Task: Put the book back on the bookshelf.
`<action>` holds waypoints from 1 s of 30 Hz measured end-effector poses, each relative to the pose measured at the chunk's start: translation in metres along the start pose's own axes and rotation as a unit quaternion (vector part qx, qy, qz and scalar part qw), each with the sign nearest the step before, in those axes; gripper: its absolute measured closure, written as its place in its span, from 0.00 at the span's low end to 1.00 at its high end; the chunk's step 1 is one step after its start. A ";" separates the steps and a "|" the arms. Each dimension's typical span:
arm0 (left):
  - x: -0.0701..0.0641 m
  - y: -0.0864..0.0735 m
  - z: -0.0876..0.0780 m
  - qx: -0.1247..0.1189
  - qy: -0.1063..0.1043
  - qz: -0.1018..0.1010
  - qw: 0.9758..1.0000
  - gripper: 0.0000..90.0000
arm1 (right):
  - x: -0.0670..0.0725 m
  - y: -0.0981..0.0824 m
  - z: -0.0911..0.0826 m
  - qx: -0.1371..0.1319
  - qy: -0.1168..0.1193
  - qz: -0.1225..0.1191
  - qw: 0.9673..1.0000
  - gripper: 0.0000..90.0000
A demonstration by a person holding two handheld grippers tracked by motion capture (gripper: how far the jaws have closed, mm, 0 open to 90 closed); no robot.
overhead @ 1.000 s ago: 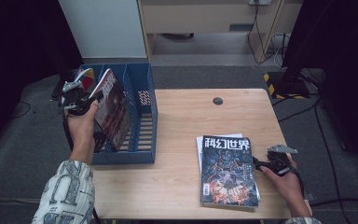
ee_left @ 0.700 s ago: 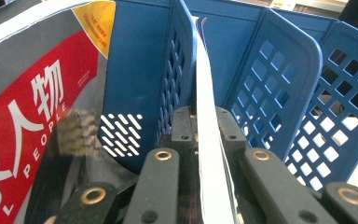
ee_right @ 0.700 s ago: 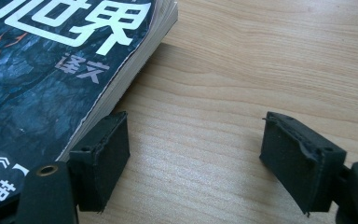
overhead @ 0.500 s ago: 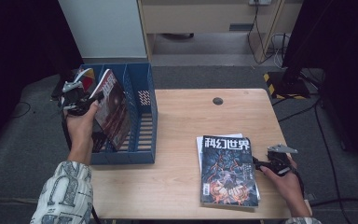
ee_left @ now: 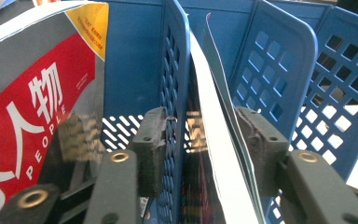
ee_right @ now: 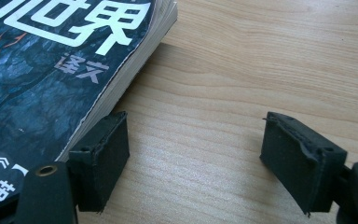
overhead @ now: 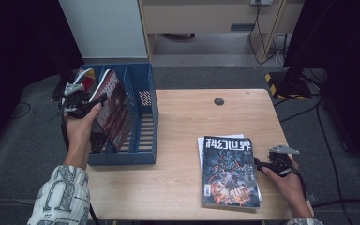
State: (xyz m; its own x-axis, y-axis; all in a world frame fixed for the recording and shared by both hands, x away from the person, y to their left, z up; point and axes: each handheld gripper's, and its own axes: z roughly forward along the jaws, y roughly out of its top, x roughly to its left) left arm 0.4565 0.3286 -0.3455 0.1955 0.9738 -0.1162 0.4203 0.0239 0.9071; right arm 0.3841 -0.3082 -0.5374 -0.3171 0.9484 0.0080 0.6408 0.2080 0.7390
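Releasing magazine [ee_left: 214,154] into rack [overhead: 143,117], left gripper [ee_left: 205,140] jaws just opening off it; next, right gripper [ee_right: 193,154], wide, lifting the table's magazine [overhead: 227,171].

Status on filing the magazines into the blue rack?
Done: a red PEOPLE magazine stands in the blue rack. In hand: the left gripper has just been opening, its pads off the dark magazine standing between them in the next slot. Left: the stack on the table; the right gripper waits open at its edge.
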 end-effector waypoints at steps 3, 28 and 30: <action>0.001 -0.001 -0.001 0.003 0.000 0.007 1.000 0.52 | 0.000 0.000 0.000 0.000 -0.001 0.000 1.000 0.26; 0.000 -0.010 -0.005 0.003 -0.039 0.062 0.997 0.23 | 0.000 0.000 0.000 0.000 -0.002 0.002 1.000 0.25; 0.000 -0.012 -0.006 0.005 -0.040 0.065 0.997 0.23 | 0.000 0.000 0.000 0.000 -0.002 0.001 1.000 0.25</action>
State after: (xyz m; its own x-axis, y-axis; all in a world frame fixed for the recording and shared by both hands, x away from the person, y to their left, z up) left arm 0.4464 0.3300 -0.3541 0.3185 0.9475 -0.0293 0.3959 -0.1049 0.9123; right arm 0.3842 -0.3081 -0.5375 -0.3119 0.9501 0.0066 0.6418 0.2056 0.7388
